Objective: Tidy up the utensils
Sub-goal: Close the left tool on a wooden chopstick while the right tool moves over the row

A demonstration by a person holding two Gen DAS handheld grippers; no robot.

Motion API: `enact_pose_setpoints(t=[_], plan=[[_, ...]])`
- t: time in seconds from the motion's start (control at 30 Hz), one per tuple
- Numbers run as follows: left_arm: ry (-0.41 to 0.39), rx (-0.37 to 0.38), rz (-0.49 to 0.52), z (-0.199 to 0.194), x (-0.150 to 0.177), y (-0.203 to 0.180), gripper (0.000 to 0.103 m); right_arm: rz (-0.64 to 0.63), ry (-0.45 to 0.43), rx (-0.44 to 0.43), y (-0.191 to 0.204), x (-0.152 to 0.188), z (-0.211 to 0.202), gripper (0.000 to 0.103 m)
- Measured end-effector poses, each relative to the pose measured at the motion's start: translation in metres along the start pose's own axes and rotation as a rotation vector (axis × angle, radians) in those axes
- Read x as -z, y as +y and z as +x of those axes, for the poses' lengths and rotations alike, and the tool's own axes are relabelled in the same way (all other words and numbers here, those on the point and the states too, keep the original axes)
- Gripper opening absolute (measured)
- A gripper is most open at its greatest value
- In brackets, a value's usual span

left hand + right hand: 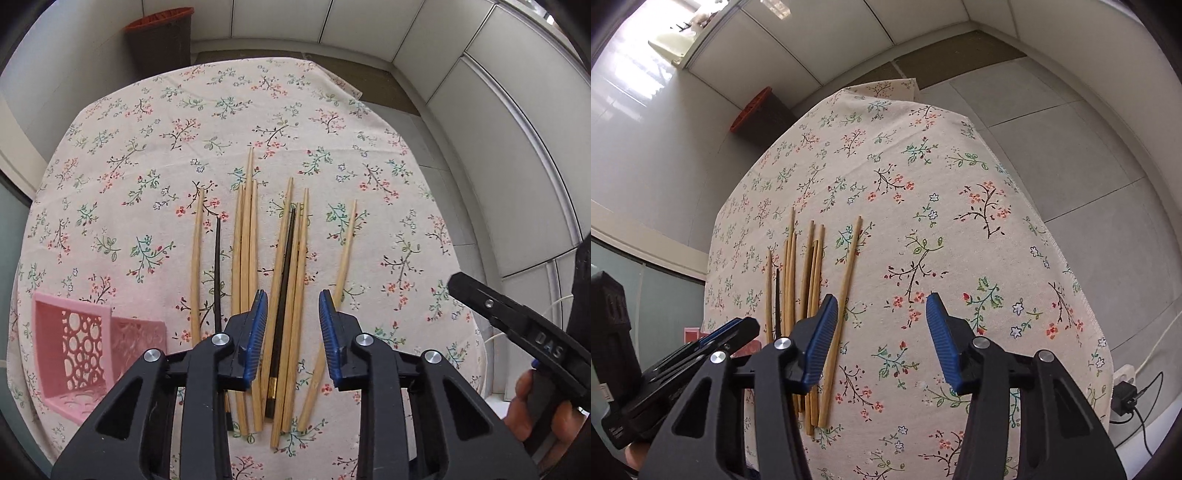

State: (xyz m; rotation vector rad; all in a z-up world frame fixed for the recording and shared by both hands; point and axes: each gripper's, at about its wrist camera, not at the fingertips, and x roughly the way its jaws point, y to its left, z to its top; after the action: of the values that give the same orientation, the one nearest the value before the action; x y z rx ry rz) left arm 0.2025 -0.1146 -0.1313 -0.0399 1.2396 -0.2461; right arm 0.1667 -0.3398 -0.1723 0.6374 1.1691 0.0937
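Two tools, both gaping, empty. Left tool [293, 306] straddles black chopstick [282, 295] among bamboo chopsticks [243, 258], probably sorting toward pink basket [74, 347]; right tool [881, 314] waits aside.

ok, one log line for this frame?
left gripper: open, over chopsticks | right gripper: open, empty | pink basket: on its side

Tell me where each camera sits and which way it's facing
Left wrist: on the left claw, looking forward and down over the chopsticks and pink basket; the right hand shows.
Right wrist: on the right claw, looking forward and down over the tablecloth; the left claw shows.
Shared: chopsticks, tablecloth, brown bin.
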Motion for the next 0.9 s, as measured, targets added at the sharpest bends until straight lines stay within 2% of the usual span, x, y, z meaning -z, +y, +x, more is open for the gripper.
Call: enact_pose_setpoints(t=[0.13,0.3,0.43,0.5,0.57,0.6,0.73,0.83,0.9], plan=[[0.052,-0.021,-0.016,0.026,-0.005,0.007,0.027,0.04,0.008,-0.014,-0.01,-0.003,0.002,0.051],[0.07,-0.097,-0.009,0.046,-0.005,0.012,0.027,0.036,0.014,-0.01,-0.01,-0.004,0.004,0.051],[0.066,-0.111,0.013,0.052,-0.005,0.013,0.027,0.037,0.017,-0.015,-0.009,-0.004,0.005,0.051],[0.062,-0.116,0.02,0.051,-0.005,0.014,0.019,0.038,0.019,-0.016,-0.009,-0.004,0.006,0.051],[0.061,-0.103,0.01,0.05,-0.006,0.015,0.005,0.037,0.019,-0.017,-0.008,-0.004,0.006,0.051],[0.059,-0.103,0.014,0.049,-0.006,0.015,0.005,0.035,0.018,-0.015,-0.008,-0.004,0.007,0.051],[0.067,-0.147,0.042,0.052,-0.004,0.013,0.005,0.031,0.021,-0.014,-0.006,-0.003,0.008,0.051],[0.108,-0.145,0.032,0.067,-0.01,0.015,0.009,0.025,0.025,-0.008,-0.005,-0.002,0.01,0.052],[0.107,-0.154,0.039,0.071,-0.015,0.015,0.009,0.024,0.028,-0.005,-0.004,-0.001,0.011,0.052]])
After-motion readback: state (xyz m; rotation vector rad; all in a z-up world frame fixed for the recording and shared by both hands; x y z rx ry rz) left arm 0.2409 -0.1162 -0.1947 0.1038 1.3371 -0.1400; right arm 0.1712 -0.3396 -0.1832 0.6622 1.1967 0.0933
